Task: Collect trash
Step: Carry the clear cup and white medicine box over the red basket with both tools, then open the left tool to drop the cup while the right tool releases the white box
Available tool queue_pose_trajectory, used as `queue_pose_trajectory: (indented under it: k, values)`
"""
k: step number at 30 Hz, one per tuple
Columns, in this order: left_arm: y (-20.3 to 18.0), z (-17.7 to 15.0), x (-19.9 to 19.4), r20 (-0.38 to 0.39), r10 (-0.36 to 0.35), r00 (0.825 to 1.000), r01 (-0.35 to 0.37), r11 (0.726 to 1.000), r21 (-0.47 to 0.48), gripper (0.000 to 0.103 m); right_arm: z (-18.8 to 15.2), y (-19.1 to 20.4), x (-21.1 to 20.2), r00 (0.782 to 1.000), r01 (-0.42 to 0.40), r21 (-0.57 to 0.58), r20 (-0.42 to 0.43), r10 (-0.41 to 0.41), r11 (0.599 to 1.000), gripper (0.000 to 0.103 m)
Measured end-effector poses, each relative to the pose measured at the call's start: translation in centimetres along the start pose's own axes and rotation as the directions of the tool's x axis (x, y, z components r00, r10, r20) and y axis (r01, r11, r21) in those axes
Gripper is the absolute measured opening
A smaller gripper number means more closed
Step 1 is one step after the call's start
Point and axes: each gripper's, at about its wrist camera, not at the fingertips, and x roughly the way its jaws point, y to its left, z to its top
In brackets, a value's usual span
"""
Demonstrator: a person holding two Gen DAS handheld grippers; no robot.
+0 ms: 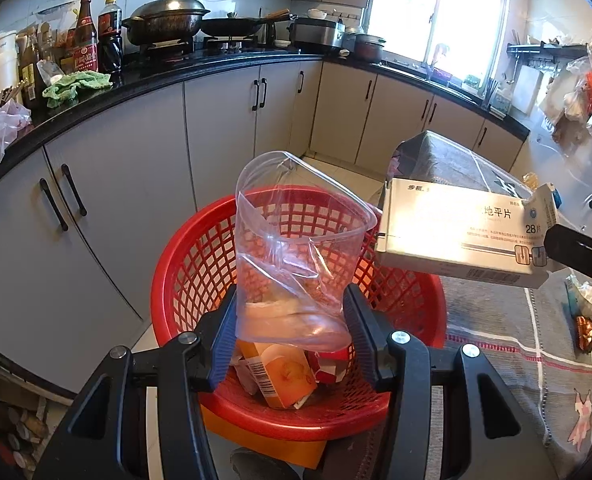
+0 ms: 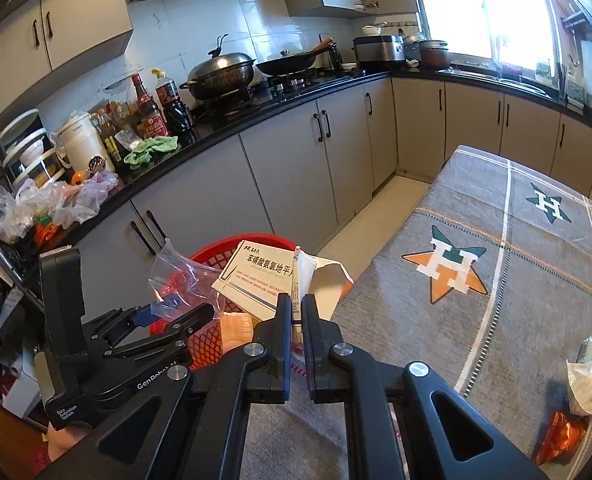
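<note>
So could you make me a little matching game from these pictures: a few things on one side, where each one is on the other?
Things:
1. clear plastic bag
2. white medicine box
3. orange carton
4. green cloth

Places:
A. lying at the bottom of the red basket
B. on the black kitchen counter
C. between the pads of the left gripper
D. pinched by its torn flap in the right gripper

Pairs: 1-C, 2-D, 3-A, 4-B
</note>
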Motion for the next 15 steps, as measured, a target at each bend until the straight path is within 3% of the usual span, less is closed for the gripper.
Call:
queue_pose_trajectory:
  k: [15]
  values:
    - [0.9, 0.3, 1.1, -0.021, -0.002, 1.000, 0.002, 1.000, -0.015, 0.050, 0.3, 1.6, 2.4, 0.999, 0.041, -0.064, -0.018, -0.043, 0.997, 0.007]
